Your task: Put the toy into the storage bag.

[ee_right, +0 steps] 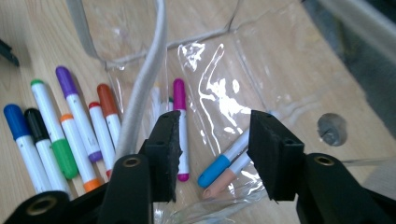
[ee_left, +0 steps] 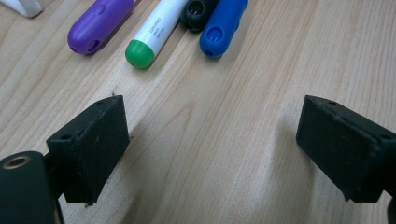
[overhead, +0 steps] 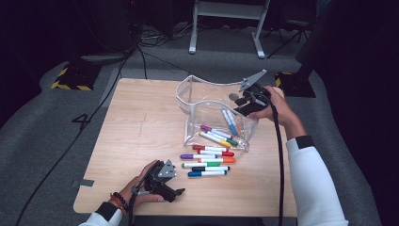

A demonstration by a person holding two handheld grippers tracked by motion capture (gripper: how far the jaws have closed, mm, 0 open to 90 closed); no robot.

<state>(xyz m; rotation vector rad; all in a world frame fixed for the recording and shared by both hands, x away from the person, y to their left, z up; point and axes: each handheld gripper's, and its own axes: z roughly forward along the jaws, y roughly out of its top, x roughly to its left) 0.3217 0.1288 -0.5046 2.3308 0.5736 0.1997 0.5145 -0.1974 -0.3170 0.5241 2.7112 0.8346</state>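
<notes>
Clear plastic pouch (overhead: 212, 109) stands open on the far right part of the wooden table (overhead: 136, 136), mouth up, rim curled. Inside it: two markers near the right end, a light blue one (ee_right: 223, 161) and a peach-capped one (ee_right: 229, 179), plus a magenta-capped marker (ee_right: 180, 126) and a few more along the near wall, colours hard to sort through the glare.

Right gripper (overhead: 245, 104) sits at the pouch's right end, over the rim, pointing down into it. Its jaws stand partly apart with nothing clamped; in the right gripper view the blue and peach markers lie below the gap, between the pads but apart from them. Whether the left pad touches the pouch wall I can't tell, the plastic is too reflective.

Loose markers (overhead: 209, 162) lie in a row on the table just in front of the pouch: red, purple, orange, green, black, blue.

Left gripper (overhead: 165, 181) rests on the near edge of the table, left of that row, aimed at it. Jaws wide apart, empty, bare wood between them. In the left gripper view the purple marker (ee_left: 100, 25), green marker (ee_left: 152, 35) and blue marker (ee_left: 224, 25) ends sit ahead of the pads, well clear.
</notes>
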